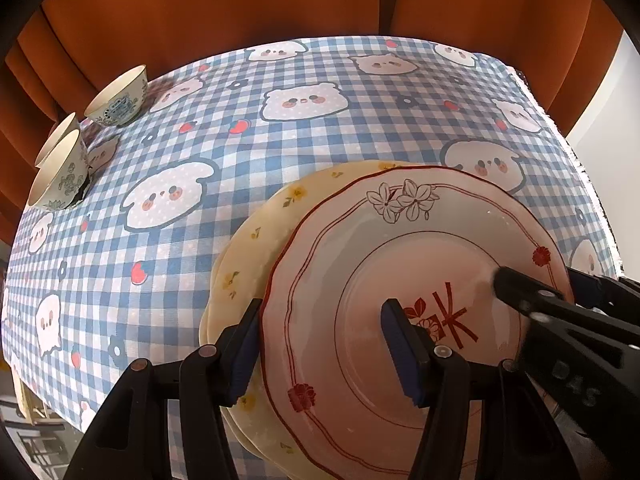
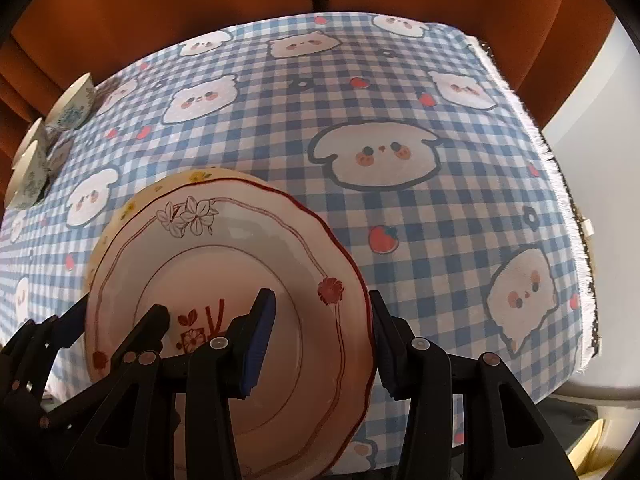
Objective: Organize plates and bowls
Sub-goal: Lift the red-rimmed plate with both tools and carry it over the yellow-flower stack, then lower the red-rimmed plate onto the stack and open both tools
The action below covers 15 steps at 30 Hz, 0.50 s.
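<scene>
A white plate with a red scalloped rim (image 1: 400,264) lies on a yellow flowered plate (image 1: 256,248) near the table's front. My left gripper (image 1: 324,348) is open and straddles the white plate's left rim, one finger outside, one over its centre. My right gripper (image 2: 324,344) is open and straddles the same plate's (image 2: 224,248) right rim; it also shows in the left wrist view (image 1: 532,292). The yellow plate (image 2: 136,204) peeks out behind. Three patterned bowls (image 1: 116,98) (image 1: 64,172) stand at the far left, one partly hidden.
The table wears a blue checked cloth with cartoon bears (image 1: 304,100). An orange curtain (image 1: 224,4) hangs behind it. The cloth's fringed right edge (image 2: 560,184) marks the table's side. The bowls also show at the left in the right wrist view (image 2: 72,104).
</scene>
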Motion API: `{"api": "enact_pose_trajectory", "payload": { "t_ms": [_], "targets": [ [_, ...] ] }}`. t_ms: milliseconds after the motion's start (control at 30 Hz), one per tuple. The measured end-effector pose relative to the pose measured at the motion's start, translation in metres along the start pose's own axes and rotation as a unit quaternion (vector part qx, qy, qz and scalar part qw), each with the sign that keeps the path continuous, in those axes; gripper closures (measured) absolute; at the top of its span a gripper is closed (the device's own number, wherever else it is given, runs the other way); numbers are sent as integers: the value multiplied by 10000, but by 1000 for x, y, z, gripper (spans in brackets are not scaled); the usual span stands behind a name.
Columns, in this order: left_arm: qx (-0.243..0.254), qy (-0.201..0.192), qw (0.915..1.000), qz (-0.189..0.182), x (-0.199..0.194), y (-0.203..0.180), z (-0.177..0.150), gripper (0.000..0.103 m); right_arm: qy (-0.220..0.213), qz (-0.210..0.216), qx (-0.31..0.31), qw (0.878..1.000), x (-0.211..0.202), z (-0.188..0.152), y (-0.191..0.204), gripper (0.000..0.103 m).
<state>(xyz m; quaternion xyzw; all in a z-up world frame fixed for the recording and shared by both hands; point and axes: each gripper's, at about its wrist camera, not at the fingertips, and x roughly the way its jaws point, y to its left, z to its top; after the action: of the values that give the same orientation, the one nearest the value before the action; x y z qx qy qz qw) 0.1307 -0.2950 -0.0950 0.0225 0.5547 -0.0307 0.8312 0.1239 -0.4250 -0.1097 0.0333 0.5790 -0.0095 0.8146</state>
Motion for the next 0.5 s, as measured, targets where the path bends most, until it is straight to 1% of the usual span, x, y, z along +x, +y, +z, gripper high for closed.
{"api": "enact_pose_trajectory", "payload": {
  "t_ms": [67,100,133,167,200,333,433,500],
  "targets": [
    [-38,13,10000,31,0,-1,1,43,-26,-92,-50,9999,-6,-3,-2,57],
    [-49,13,10000,54,1,-1,1,43,-7,-257,-108,9996,-8,-5,-4,59],
    [-62,14,10000,67,1,-1,2,43,18,-188,-141,9997,-9,-6,-5,65],
    [-70,14,9999,90,1,-2,2,43,43,-65,-146,9999,-10,-7,-7,72],
    [-74,18,9999,106,1,-2,2,43,67,30,-146,9999,-9,-8,-7,73],
    [20,30,9996,287,1,-6,0,43,35,-39,-289,9996,-11,-9,-3,73],
    [-14,47,9993,367,0,-4,-1,43,58,-140,-430,9990,-10,-9,2,73],
    [5,69,9987,507,-1,-4,-2,44,134,-50,-411,9991,-7,-7,1,73]
  ]
}}
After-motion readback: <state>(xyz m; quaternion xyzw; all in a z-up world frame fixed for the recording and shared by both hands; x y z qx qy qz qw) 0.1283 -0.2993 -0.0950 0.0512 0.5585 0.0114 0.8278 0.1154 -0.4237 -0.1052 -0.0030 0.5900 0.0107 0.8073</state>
